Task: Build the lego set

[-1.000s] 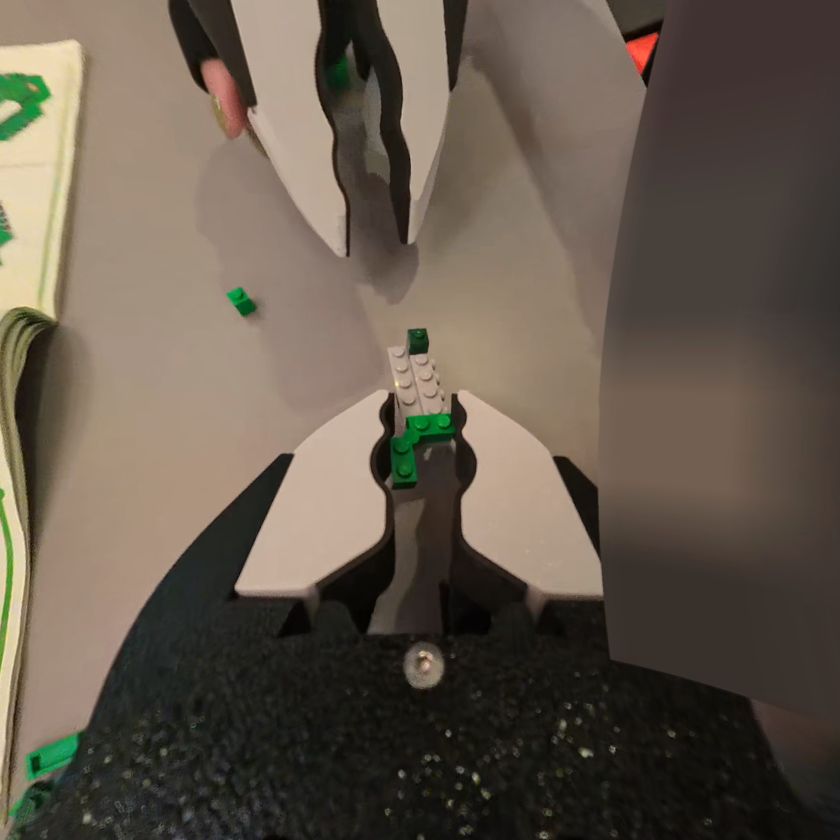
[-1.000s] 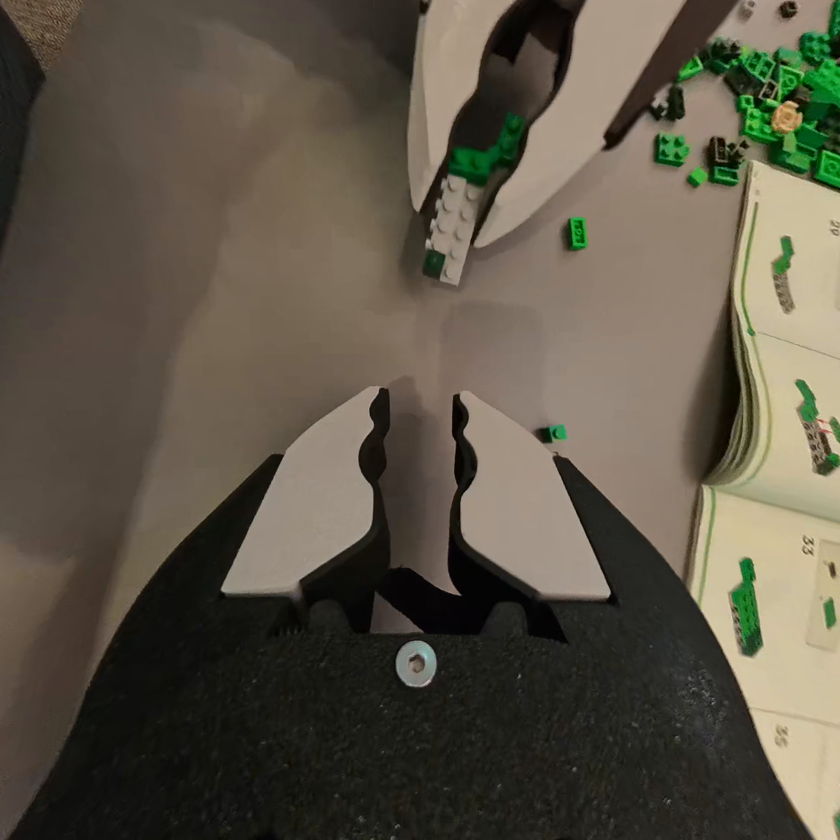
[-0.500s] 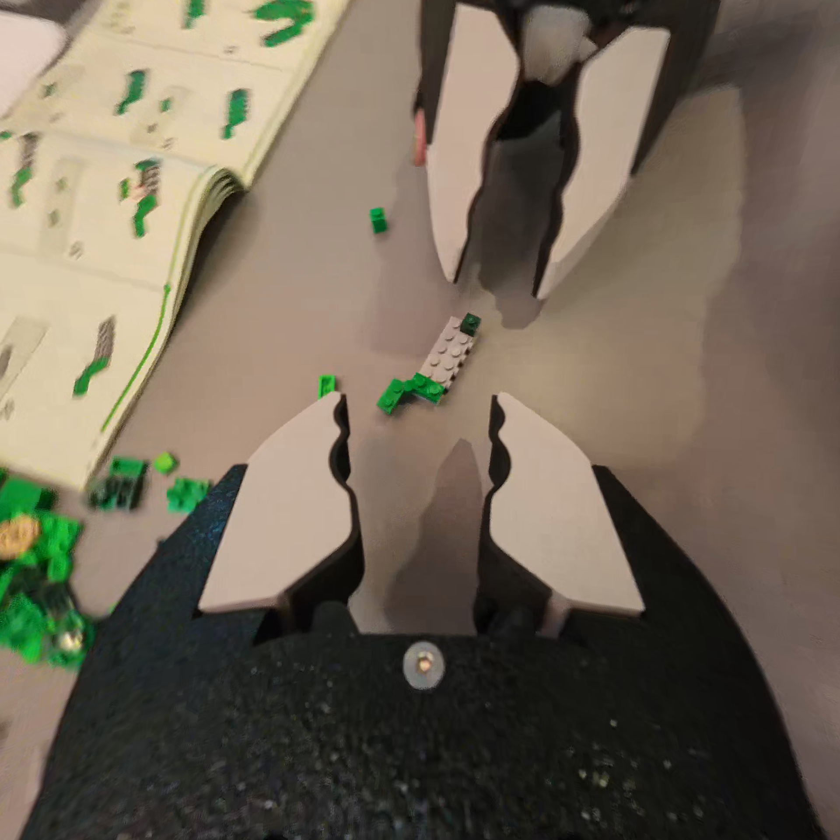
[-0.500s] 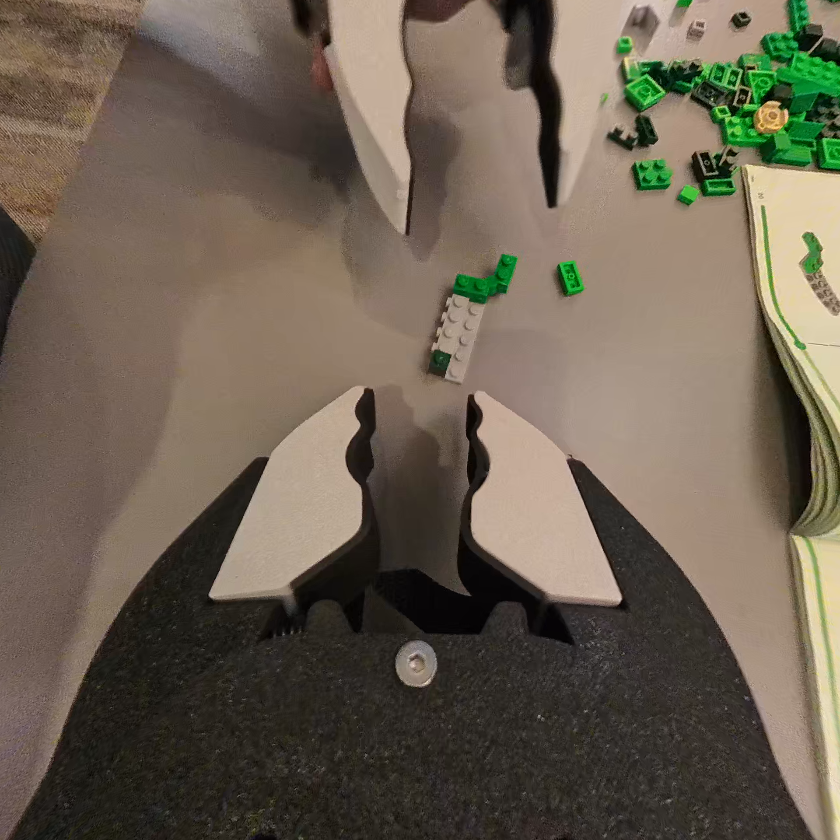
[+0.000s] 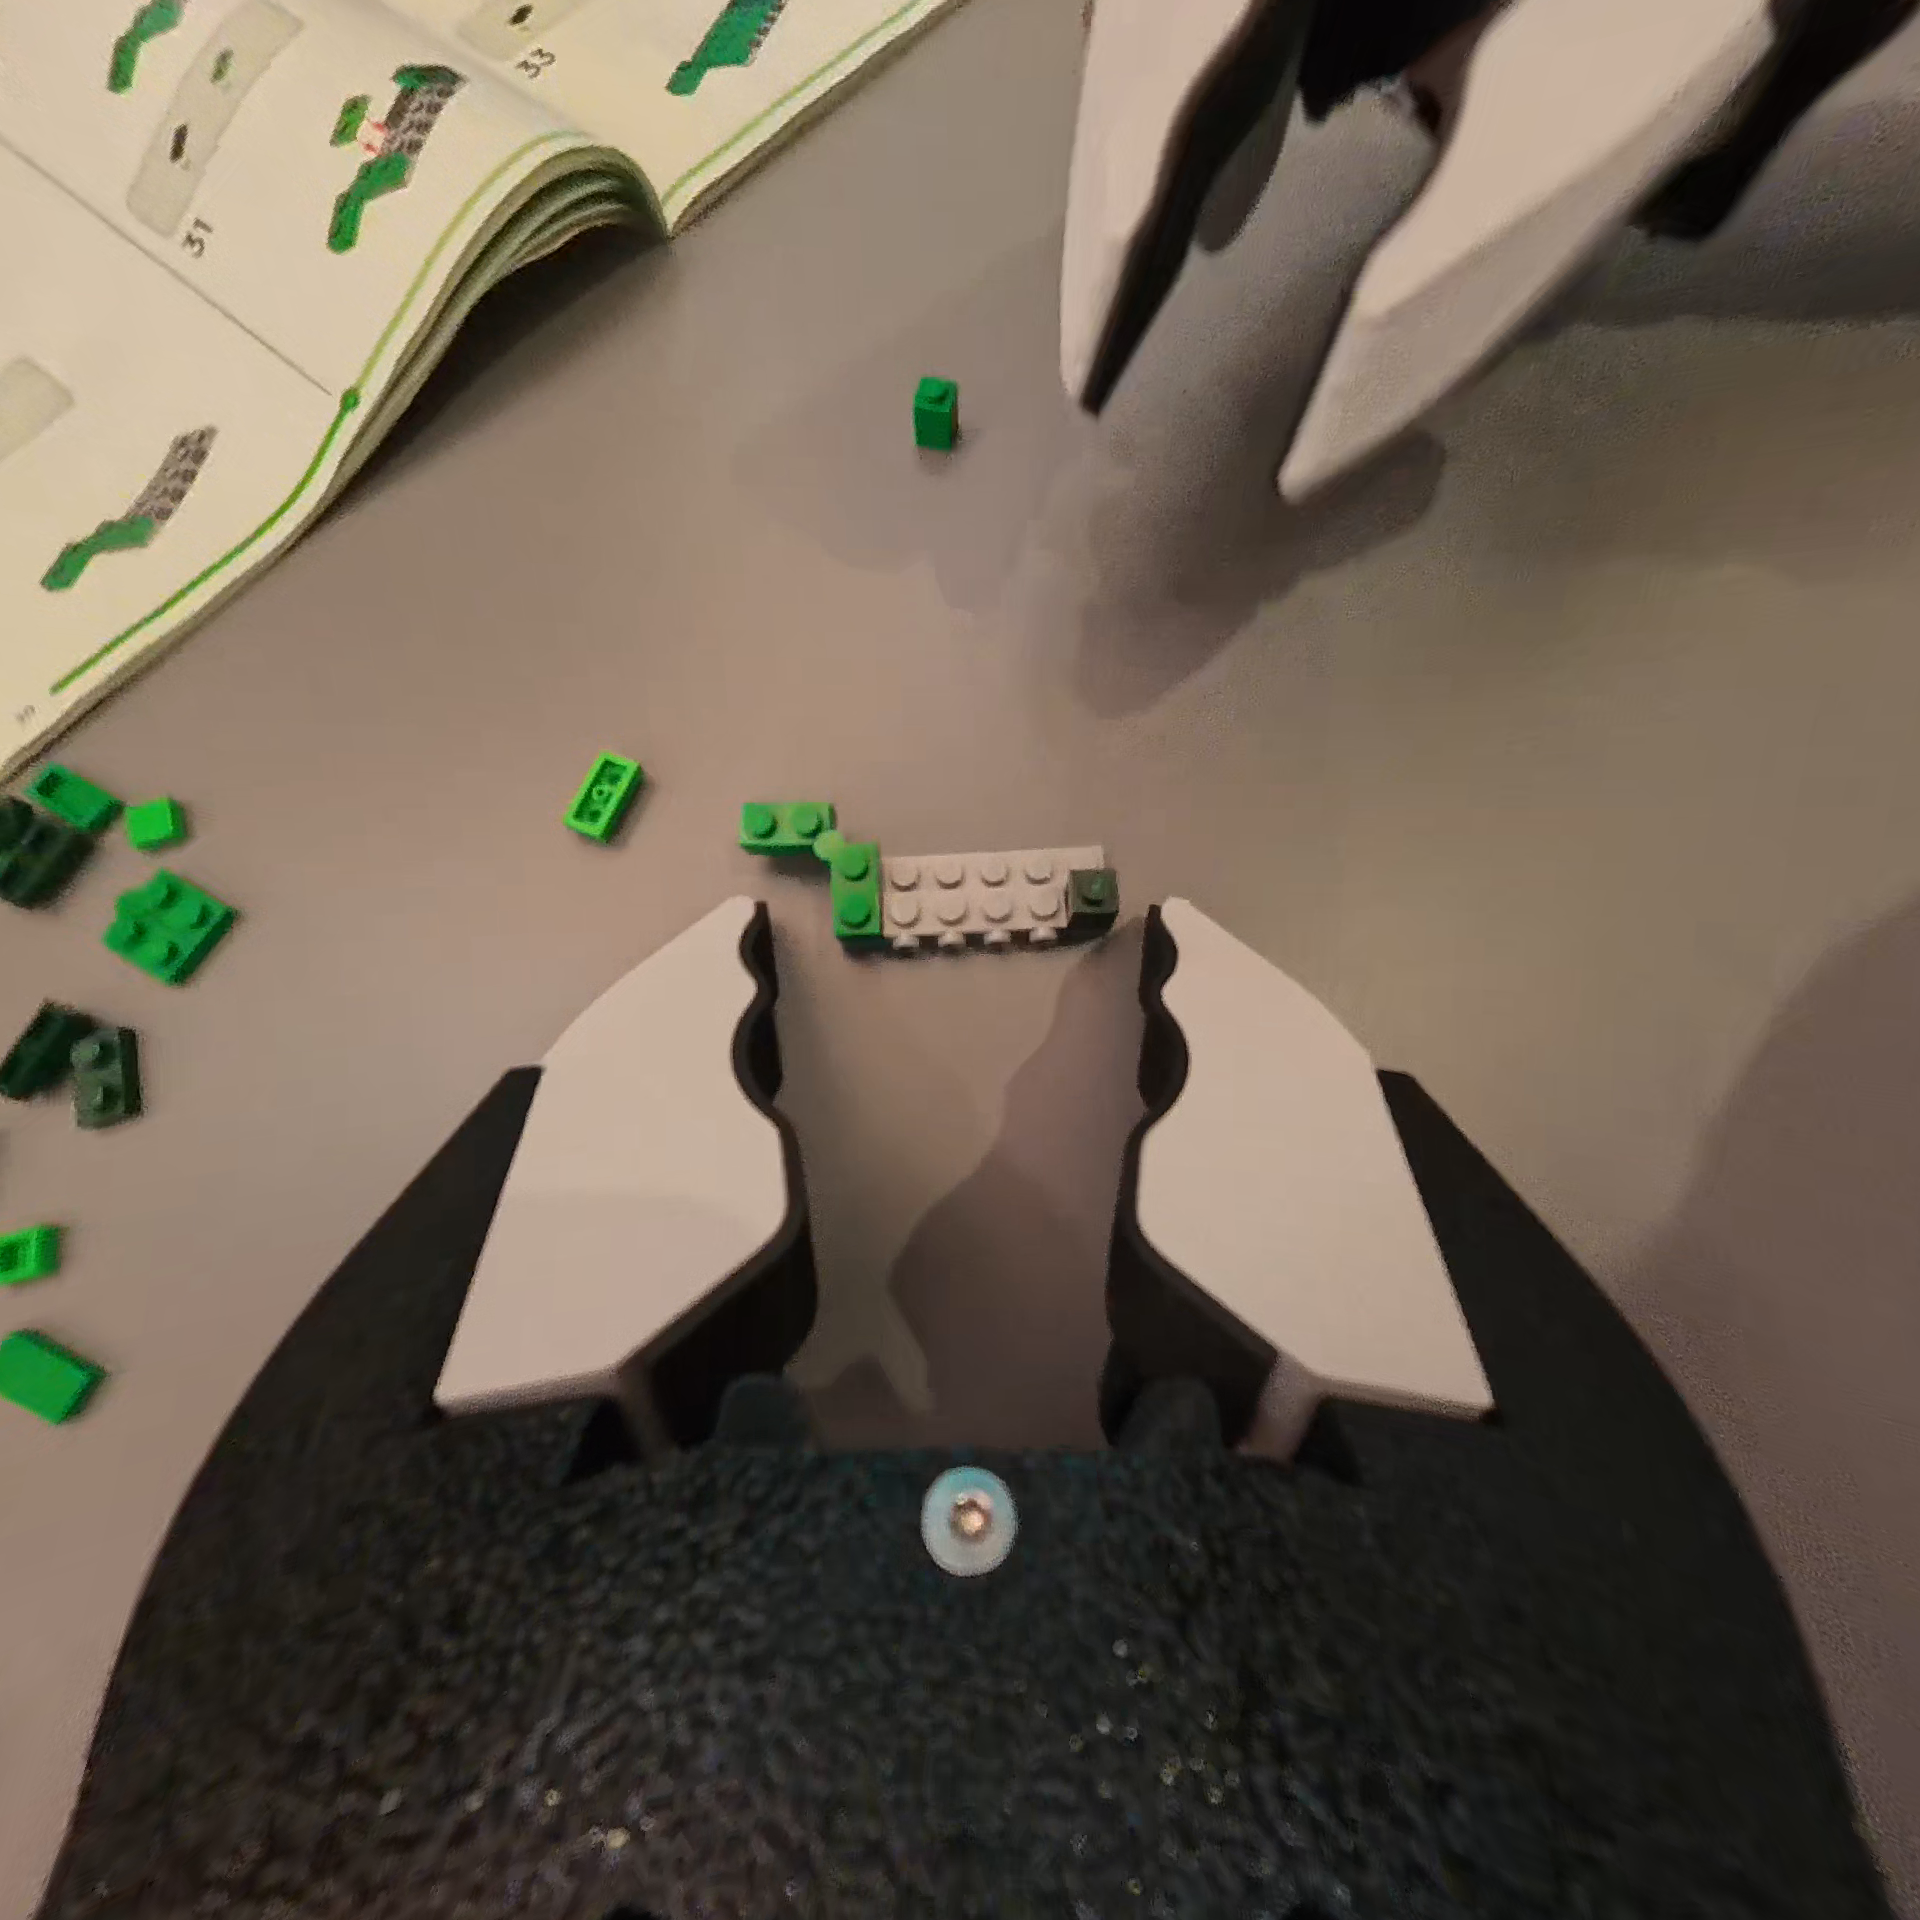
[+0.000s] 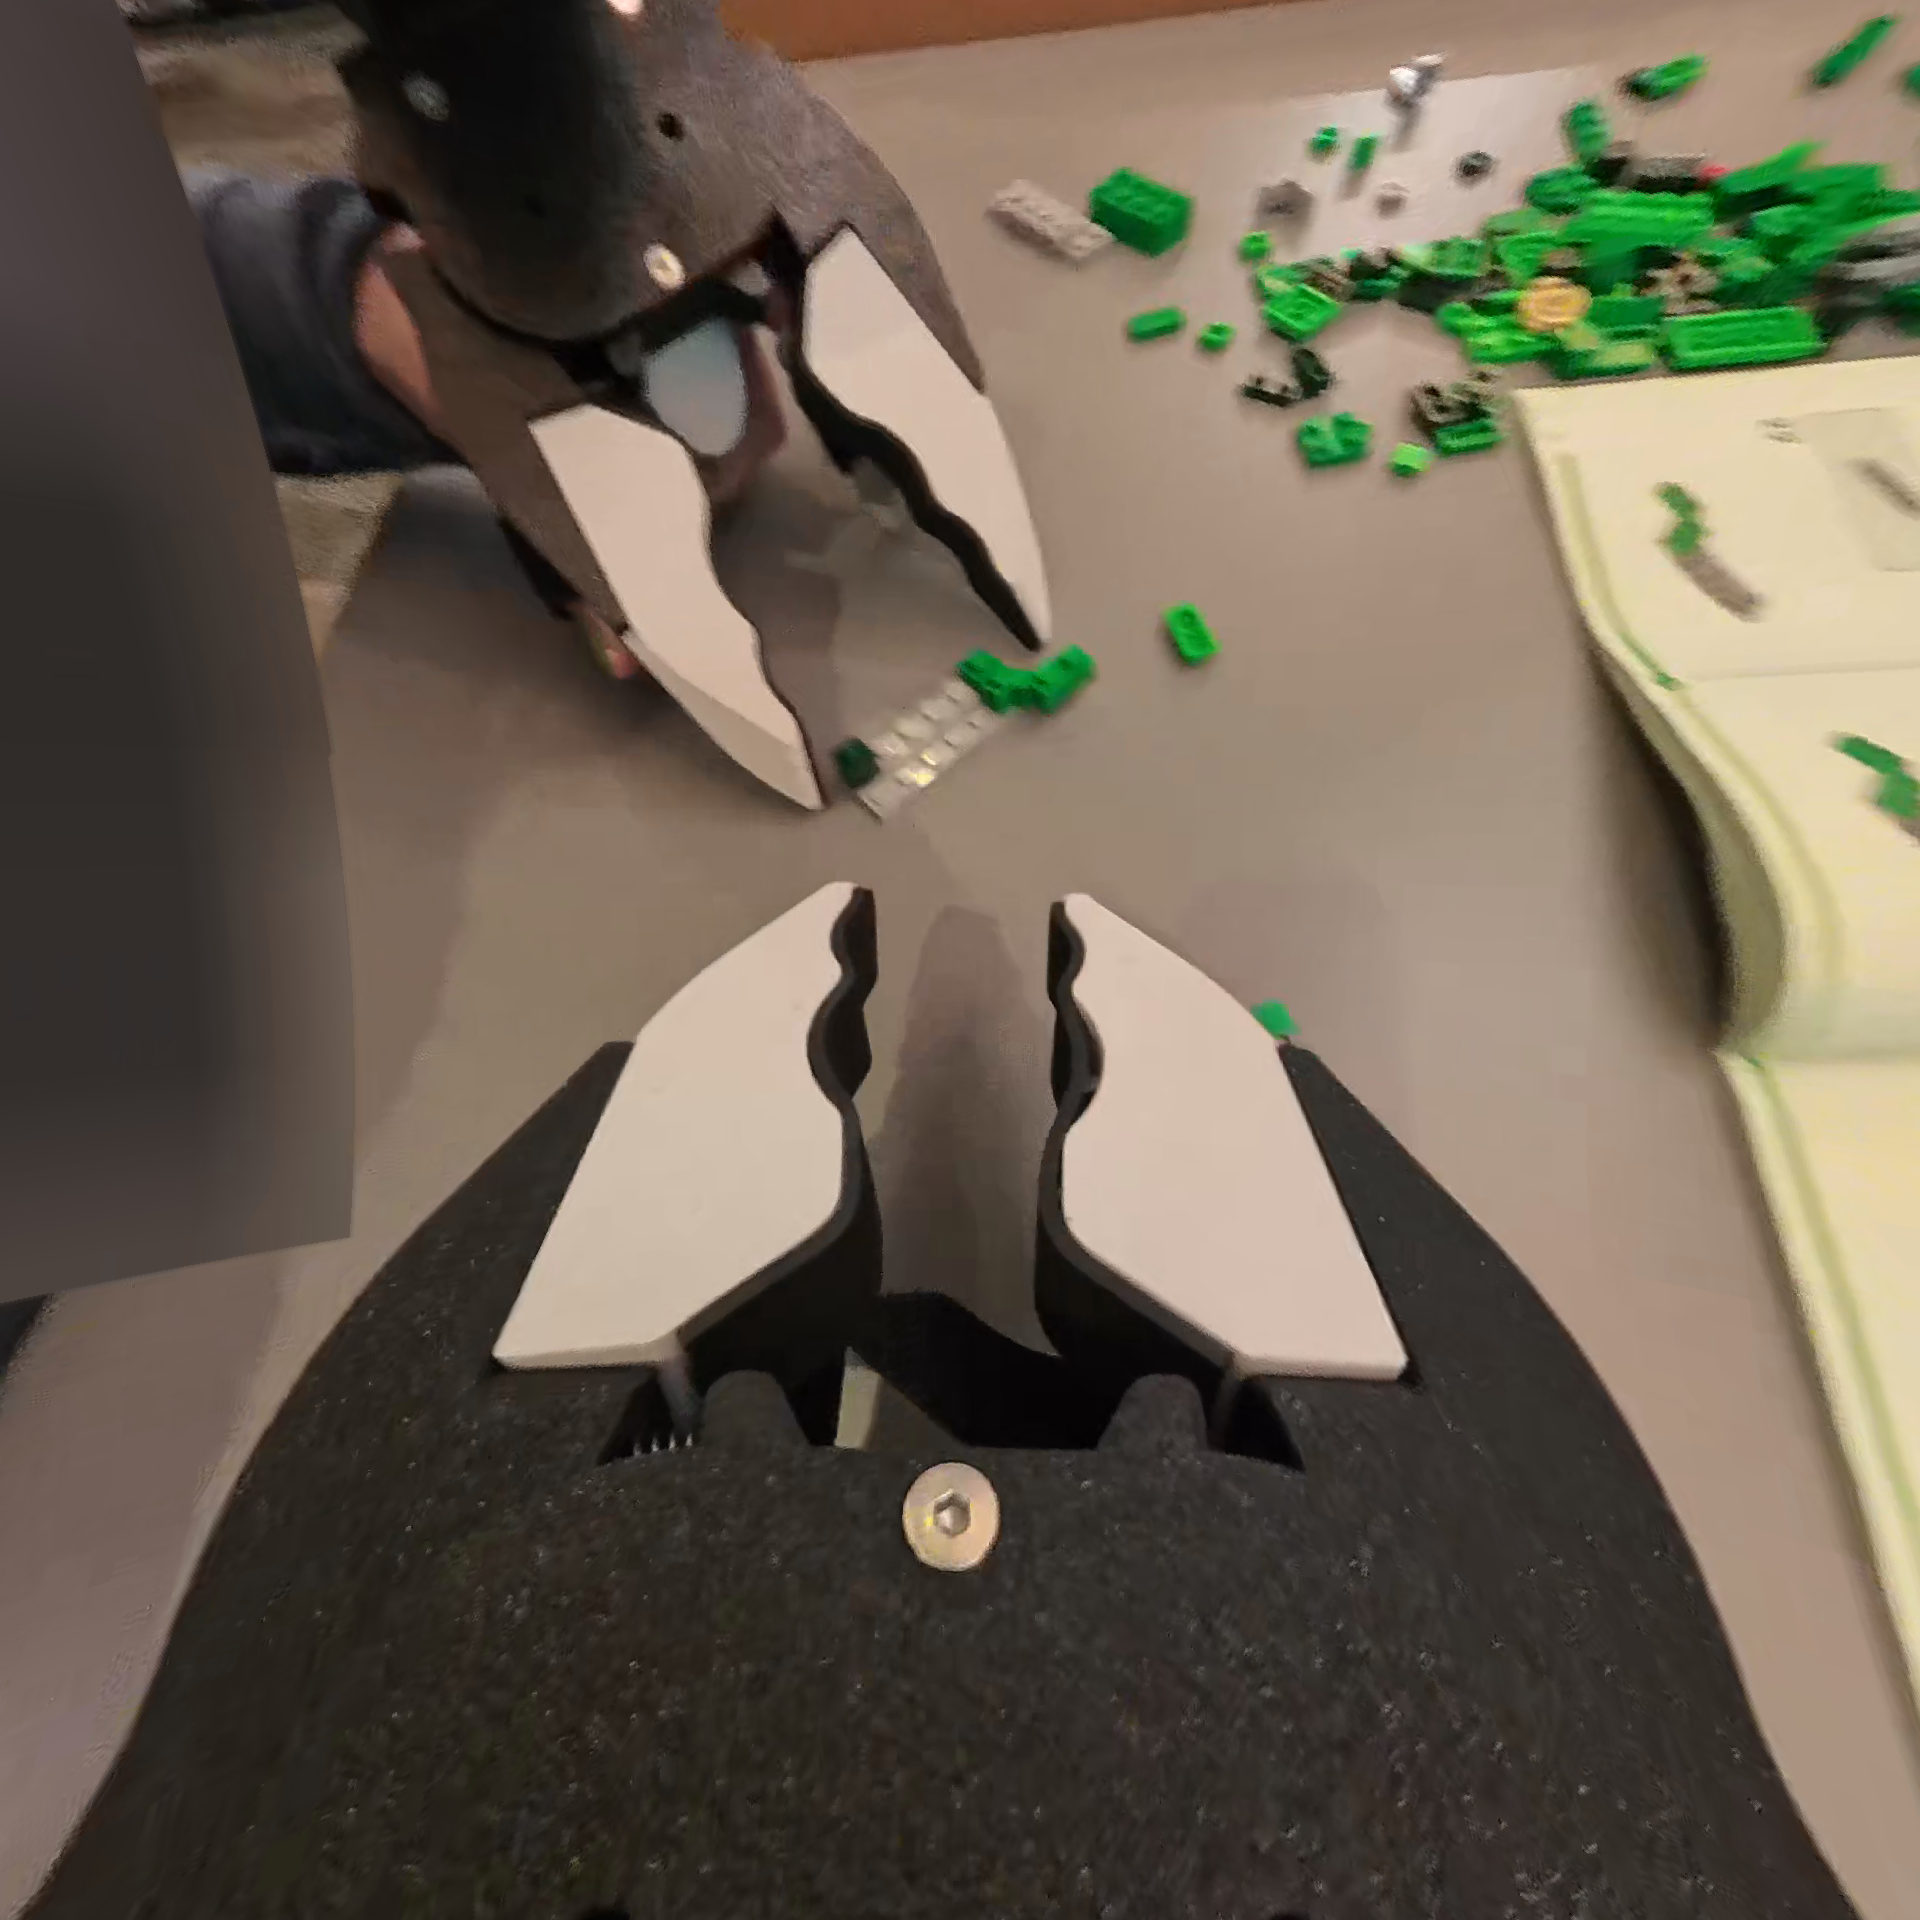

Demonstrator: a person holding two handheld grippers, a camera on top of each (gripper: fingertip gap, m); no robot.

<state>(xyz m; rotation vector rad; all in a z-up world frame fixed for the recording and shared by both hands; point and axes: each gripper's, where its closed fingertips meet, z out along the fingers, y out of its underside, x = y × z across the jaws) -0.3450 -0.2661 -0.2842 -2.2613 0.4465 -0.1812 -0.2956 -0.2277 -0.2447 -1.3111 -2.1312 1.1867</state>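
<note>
The grey desk (image 5: 1558,831) fills both views, and a flat blurred patch covers the left edge of the right wrist view. The open instruction booklet (image 5: 260,260) is cut off at the top left corner of the left wrist view; in the right wrist view its pages are smeared and hard to read as shapes.

The left gripper (image 5: 951,914) hangs over the desk with its fingers spread wide and holding nothing. The right gripper (image 6: 961,899) has its fingers parted by a narrower gap, also empty; in the left wrist view it is cut off at the top edge.

The pile of loose green pieces (image 6: 1621,281) is blurred, so single parts cannot be told apart.

The small build (image 5: 935,883), a grey studded plate with green plates at one end and a dark green block at the other, lies flat on the desk just ahead of the left fingertips, touching neither. A second ago the left fingers were clamped on it; half a second ago it already lay free, at a slant, and now it lies crosswise to that gripper.

A lone green brick (image 5: 935,414) stands farther off, near the right gripper.
</note>
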